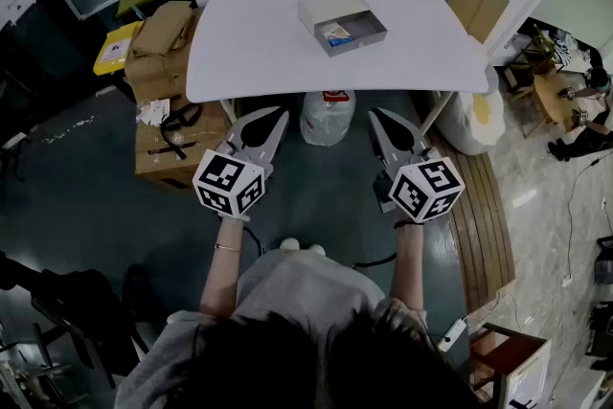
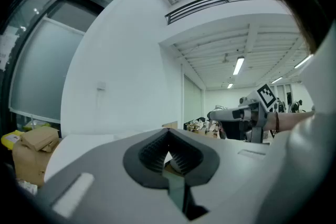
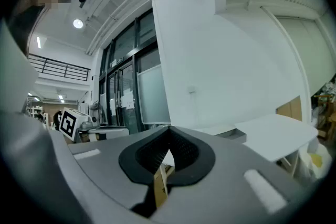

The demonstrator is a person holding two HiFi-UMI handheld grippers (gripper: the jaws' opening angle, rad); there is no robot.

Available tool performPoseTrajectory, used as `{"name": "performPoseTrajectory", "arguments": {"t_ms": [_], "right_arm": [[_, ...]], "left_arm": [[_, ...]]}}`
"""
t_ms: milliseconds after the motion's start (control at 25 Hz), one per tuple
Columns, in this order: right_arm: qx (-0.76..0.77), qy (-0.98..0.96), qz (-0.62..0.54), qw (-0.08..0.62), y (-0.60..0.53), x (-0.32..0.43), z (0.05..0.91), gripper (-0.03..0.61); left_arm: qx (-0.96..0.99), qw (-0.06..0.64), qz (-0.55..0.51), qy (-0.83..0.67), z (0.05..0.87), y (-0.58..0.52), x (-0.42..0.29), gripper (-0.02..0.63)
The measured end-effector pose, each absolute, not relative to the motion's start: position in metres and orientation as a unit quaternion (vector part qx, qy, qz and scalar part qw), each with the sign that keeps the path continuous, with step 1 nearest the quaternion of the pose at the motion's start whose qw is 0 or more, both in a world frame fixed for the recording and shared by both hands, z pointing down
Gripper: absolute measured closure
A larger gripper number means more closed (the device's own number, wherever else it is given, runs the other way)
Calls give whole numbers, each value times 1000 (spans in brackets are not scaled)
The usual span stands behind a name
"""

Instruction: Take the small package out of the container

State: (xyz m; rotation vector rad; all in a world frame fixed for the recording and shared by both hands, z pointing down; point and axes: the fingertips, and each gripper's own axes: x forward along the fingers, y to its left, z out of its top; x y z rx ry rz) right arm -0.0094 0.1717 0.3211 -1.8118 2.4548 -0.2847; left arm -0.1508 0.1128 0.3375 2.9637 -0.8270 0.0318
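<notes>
One left gripper (image 1: 277, 117), one right gripper (image 1: 377, 117), jaws closed empty; one container (image 1: 357, 40), one small package (image 1: 336, 34).

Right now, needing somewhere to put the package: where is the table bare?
The white table is bare left and right of the open grey container and along its near edge. Crowded: inside the container, around the small colourful package.

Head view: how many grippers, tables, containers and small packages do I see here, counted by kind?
grippers: 2, the left gripper and the right gripper
white table: 1
container: 1
small package: 1
Total: 5
</notes>
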Motion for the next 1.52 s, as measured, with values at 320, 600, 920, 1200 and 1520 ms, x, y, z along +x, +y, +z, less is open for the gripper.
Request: {"name": "performPoseTrajectory", "arguments": {"t_ms": [320, 600, 920, 1200, 1520], "right_arm": [[-588, 802, -94, 43, 171, -4, 321, 568], [-579, 806, -100, 70, 174, 3, 316, 566], [-566, 812, -113, 85, 176, 3, 320, 566], [-562, 813, -126, 81, 167, 3, 331, 566], [-571, 806, -134, 81, 138, 11, 342, 566]], "left_arm": [[963, 36, 5, -267, 338, 113, -145, 620], [962, 37, -2, -270, 335, 111, -142, 621], [961, 47, 5, -274, 343, 118, -139, 620], [959, 60, 15, -278, 353, 112, -138, 620], [961, 70, 13, -269, 362, 80, -127, 620]]}}
